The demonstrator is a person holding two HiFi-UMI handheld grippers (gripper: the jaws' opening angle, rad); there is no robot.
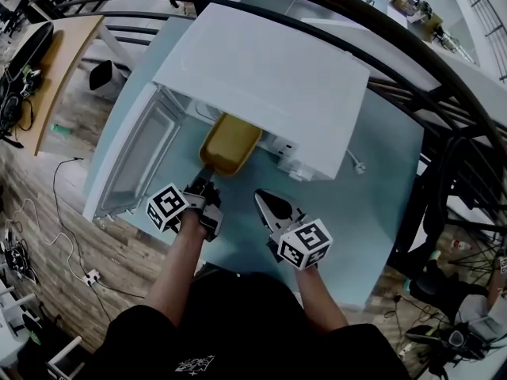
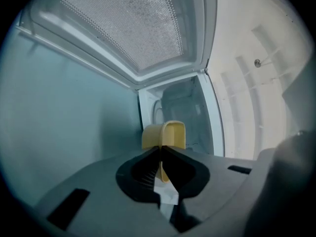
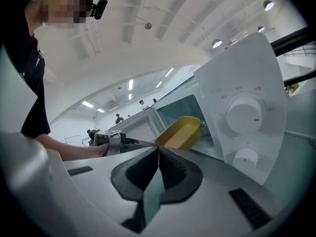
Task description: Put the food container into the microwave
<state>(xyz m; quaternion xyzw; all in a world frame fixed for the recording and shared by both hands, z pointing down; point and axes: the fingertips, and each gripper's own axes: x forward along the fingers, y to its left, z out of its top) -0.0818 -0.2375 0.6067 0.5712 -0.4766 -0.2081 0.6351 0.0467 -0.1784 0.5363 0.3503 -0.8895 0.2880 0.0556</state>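
Head view: food container (image 1: 230, 144) partly inside microwave (image 1: 269, 77) mouth, door (image 1: 139, 161) open. Left gripper (image 1: 204, 183) clamped on near rim. Right gripper (image 1: 268, 203) closed, empty. Container likely light, stiff plastic, smooth; thin rim pinch may pivot.

Yellow oblong food container (image 1: 230, 145), tilted, far end inside the white microwave (image 1: 269, 77), door (image 1: 139, 153) open leftward.

Below me a pale blue table (image 1: 380, 172) carries a white plug (image 1: 358, 166) at three o'clock, while on the wooden floor (image 1: 36, 212) a white power strip (image 1: 92, 276) lies at eight o'clock (a thin black cable (image 1: 55, 200) runs toward it) and a wooden desk (image 1: 67, 54) stands at ten o'clock.
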